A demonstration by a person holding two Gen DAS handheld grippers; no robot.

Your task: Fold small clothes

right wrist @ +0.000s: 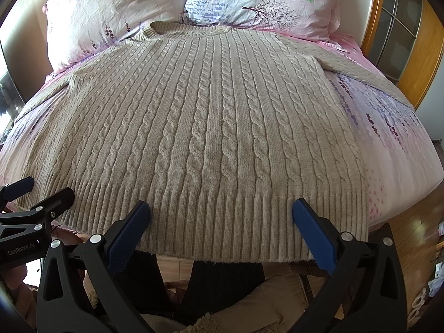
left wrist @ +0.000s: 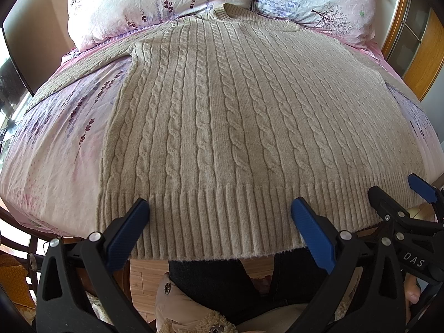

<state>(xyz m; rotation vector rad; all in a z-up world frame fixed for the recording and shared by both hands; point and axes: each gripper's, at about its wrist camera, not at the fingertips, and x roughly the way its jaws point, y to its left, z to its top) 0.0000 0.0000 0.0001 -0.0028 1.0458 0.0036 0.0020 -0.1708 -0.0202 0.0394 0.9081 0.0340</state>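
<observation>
You have one sweater (left wrist: 222,116) spread on one bed (left wrist: 55,149), two pillows (left wrist: 144,2) at the far end, and two claws (left wrist: 219,216).

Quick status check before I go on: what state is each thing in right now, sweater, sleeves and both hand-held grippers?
Sweater: spread flat on the bed, unfolded, hem at the near edge.
Left sleeve: stretched out to the side.
Right sleeve: stretched out to the side.
Left hand-held gripper: open, over the hem, holding nothing.
Right hand-held gripper: open, over the hem, holding nothing.

left wrist: low, close at sweater (left wrist: 222,127) hem | right wrist: likewise, perhaps slightly rightward
</observation>
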